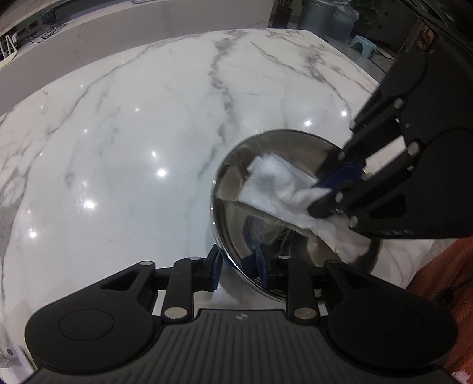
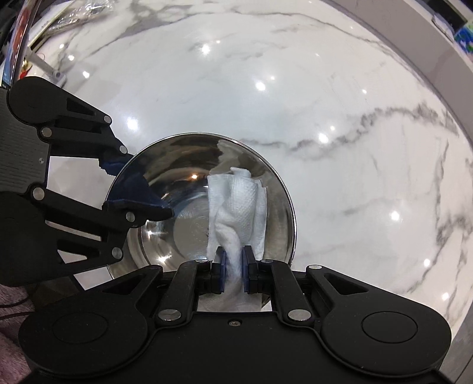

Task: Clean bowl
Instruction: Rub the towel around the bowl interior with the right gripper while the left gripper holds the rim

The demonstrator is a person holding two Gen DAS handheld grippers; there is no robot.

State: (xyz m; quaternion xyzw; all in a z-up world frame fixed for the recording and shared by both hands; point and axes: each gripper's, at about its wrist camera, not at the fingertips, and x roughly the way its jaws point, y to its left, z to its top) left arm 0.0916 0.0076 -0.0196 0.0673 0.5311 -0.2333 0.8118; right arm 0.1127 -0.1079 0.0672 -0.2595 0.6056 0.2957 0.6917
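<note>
Right claw point(image 2: 233, 264): pads clamped on a bunched white paper towel point(image 2: 236, 203), pointing down into the bowl.
Left claw point(image 1: 239, 265): nearly closed, pinching the bowl's near rim; one pad inside, one outside.
Bowl point(image 2: 165, 183): shiny steel, resting on the desk; towel draped over its inner wall and, it seems, touching the bottom.
Obstruction: left claw's finger reaches over the rim into the bowl, near the towel but apart from it.
Desk point(image 1: 118, 147): white marble, bare and wide beyond the bowl.
Edges: far desk edge well apart from the bowl; pale raised ledge point(image 1: 133, 26) behind; bins point(image 1: 319, 14) and a small stool point(image 1: 362, 44) past the corner.
</note>
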